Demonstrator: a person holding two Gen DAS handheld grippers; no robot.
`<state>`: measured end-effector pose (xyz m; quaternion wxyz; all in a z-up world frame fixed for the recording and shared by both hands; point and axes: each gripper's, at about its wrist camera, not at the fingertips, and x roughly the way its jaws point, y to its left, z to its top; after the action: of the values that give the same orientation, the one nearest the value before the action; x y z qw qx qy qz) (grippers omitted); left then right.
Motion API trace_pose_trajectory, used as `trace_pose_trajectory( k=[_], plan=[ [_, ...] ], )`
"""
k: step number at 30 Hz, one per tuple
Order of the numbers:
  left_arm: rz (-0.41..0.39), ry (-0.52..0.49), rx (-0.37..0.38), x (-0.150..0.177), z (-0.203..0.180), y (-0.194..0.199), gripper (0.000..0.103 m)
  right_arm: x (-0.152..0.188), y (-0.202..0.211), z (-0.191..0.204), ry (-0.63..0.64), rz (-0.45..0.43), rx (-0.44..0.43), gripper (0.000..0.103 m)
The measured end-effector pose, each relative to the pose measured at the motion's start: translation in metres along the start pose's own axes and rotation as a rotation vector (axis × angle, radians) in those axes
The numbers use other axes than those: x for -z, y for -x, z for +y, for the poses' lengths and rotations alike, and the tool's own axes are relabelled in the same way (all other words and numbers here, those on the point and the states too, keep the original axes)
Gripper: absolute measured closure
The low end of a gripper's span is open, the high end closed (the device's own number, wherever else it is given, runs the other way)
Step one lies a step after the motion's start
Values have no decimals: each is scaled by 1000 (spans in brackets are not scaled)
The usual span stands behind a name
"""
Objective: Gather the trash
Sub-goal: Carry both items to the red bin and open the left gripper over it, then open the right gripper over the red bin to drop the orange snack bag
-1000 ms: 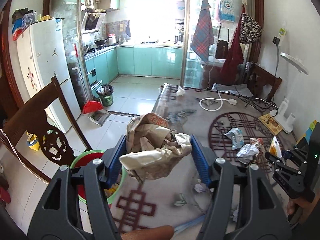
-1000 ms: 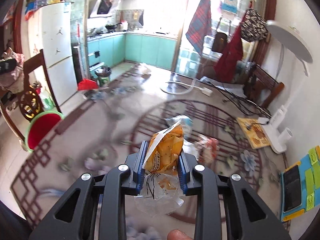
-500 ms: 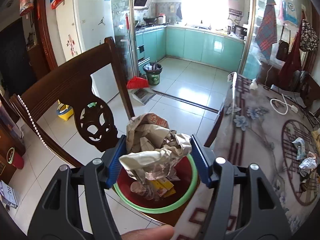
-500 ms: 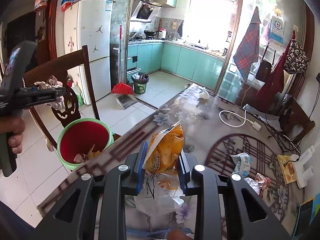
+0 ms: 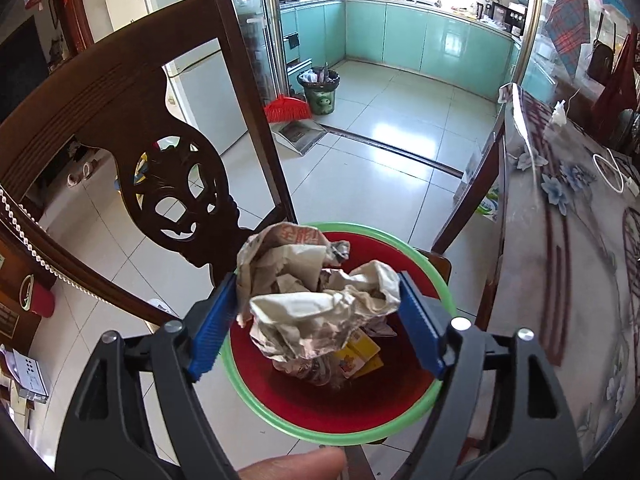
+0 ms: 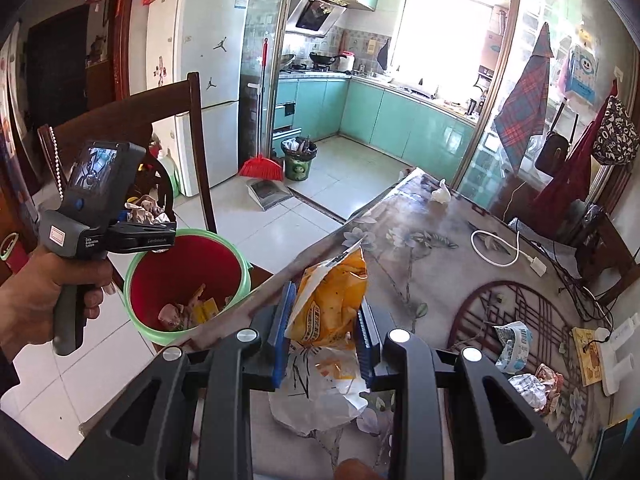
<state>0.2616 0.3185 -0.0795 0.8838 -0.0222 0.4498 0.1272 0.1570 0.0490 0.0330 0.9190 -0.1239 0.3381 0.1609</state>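
My left gripper (image 5: 318, 322) is shut on a crumpled paper wrapper (image 5: 316, 300) and holds it right above a red bin with a green rim (image 5: 434, 276) that stands on a chair seat. The bin holds several scraps. In the right wrist view the left gripper (image 6: 154, 226) hovers over the same bin (image 6: 188, 264). My right gripper (image 6: 324, 336) is shut on a yellow snack bag (image 6: 330, 300) above the table's left edge. More wrappers (image 6: 514, 340) lie on the table at the right.
A dark wooden chair back (image 5: 132, 120) rises just left of the bin. The patterned table (image 6: 420, 248) holds a white cable (image 6: 496, 246), a tissue (image 6: 442, 194) and a white lamp base (image 6: 618, 356). A broom and small bin (image 6: 298, 162) stand on the kitchen floor.
My left gripper has swung left off the table and come over the red bin, still holding the wrapper. My right gripper has moved left toward the table edge with the snack bag.
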Motion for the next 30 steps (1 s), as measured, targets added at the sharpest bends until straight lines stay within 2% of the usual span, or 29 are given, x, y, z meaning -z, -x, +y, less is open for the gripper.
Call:
trace_pose_trajectory(
  k=[2,3,7,13,17,26,30],
  plan=[
    [-13,-15,-11,-2,-2,3,24,-1,-4,1,-3,3,-8,76],
    [-16,-8,-13,-4,-1,4,16,-1,-6,3,-3,4,-12,76],
    [-27,23,-11,-10,3,13,5,-5,-17,16,12,9,-32,76],
    [-59,59,-14,-21,12,28,5,-14,-34,41,35,15,-67,76],
    [-82,114,-40,-30,33,41,5,-23,-48,58,56,11,-94,76],
    [-166,251,-169,-35,102,84,5,-54,-91,115,123,19,-186,76],
    [-179,292,-191,-31,121,92,5,-63,-115,138,139,37,-214,76]
  ],
)
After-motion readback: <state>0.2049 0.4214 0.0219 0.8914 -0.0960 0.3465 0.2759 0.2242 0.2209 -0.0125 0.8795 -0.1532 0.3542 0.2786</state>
